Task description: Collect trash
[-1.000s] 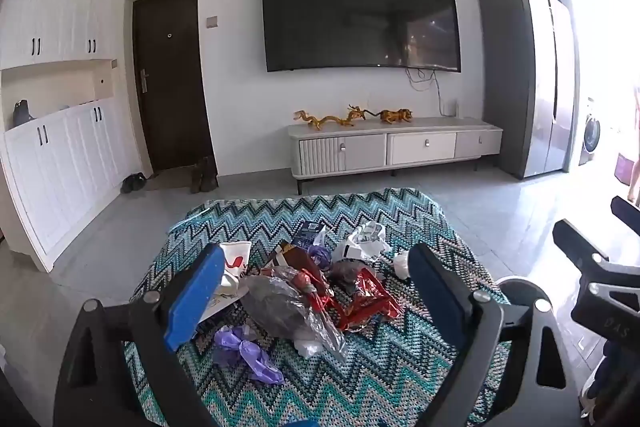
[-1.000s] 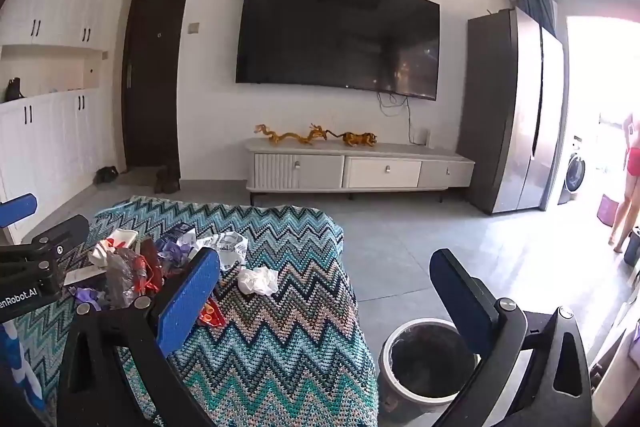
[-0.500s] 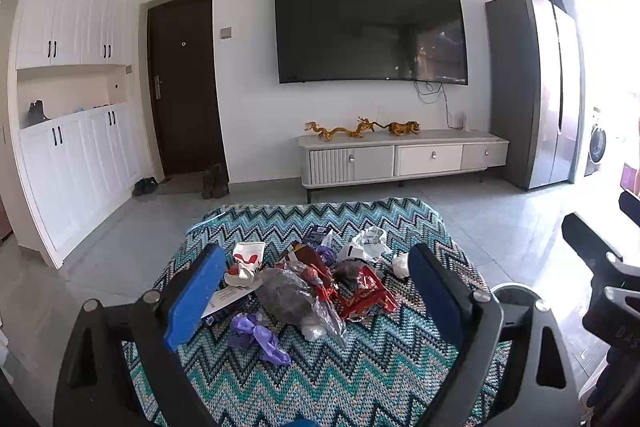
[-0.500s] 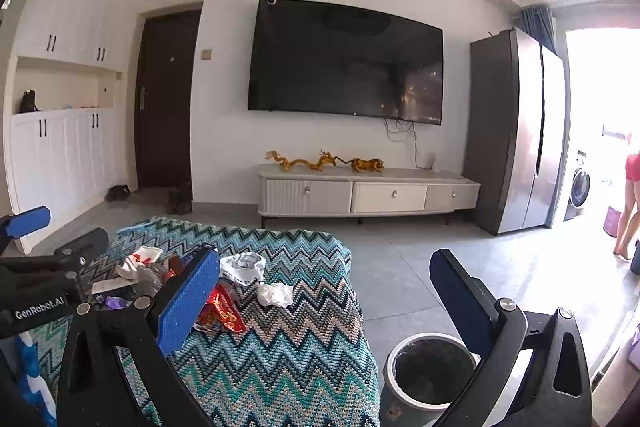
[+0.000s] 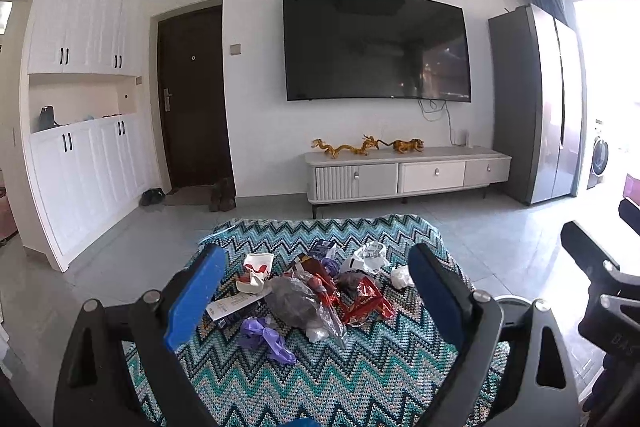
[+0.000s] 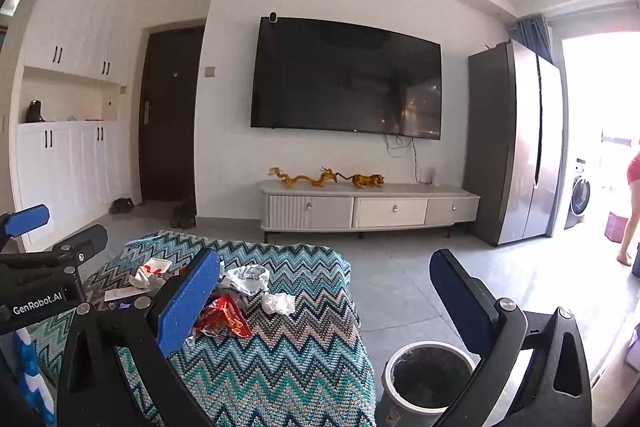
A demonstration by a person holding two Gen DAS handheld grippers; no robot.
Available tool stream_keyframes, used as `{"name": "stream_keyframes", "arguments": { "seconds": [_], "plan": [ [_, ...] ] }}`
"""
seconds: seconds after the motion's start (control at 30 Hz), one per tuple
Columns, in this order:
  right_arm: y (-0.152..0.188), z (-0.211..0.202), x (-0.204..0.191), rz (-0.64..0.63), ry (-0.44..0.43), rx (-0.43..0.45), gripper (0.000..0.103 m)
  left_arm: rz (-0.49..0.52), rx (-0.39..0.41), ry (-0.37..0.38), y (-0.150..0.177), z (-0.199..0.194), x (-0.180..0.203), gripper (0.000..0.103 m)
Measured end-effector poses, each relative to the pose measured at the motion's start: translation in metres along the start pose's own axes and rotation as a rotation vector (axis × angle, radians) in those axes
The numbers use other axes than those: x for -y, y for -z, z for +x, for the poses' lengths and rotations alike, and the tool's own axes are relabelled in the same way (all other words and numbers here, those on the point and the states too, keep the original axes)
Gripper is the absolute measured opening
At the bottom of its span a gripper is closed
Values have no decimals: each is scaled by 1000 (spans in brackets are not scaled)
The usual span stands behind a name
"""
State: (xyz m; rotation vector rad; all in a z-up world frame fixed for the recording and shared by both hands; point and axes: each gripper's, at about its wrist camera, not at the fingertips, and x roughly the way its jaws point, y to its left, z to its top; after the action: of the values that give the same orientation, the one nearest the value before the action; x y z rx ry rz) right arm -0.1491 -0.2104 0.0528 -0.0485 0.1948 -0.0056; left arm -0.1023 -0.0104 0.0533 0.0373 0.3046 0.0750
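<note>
On the zigzag-blanket desk (image 5: 360, 379) the trash pile (image 5: 308, 299) sits untouched: red wrappers, a purple scrap, crumpled tissue (image 6: 279, 303). Left claw (image 5: 316, 301) and right claw (image 6: 326, 301) both hang spread wide, holding nothing. Bin (image 6: 430, 377) waits beside the desk, so basically everything's left to do.

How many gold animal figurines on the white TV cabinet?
3. On the white TV cabinet: a long gold dragon figurine at left, a second gold dragon in the middle, a gold tiger-like figurine at right. The two dragons overlap, so the count is tentative.
</note>
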Motion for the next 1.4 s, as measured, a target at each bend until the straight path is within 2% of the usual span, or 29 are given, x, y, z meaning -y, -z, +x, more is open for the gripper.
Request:
{"name": "stream_keyframes", "arguments": {
  "seconds": [1.4],
  "plan": [
    [-1,-20,8,9,54,50,103,-3,31,7,9,-11,0,93]
  ]
}}
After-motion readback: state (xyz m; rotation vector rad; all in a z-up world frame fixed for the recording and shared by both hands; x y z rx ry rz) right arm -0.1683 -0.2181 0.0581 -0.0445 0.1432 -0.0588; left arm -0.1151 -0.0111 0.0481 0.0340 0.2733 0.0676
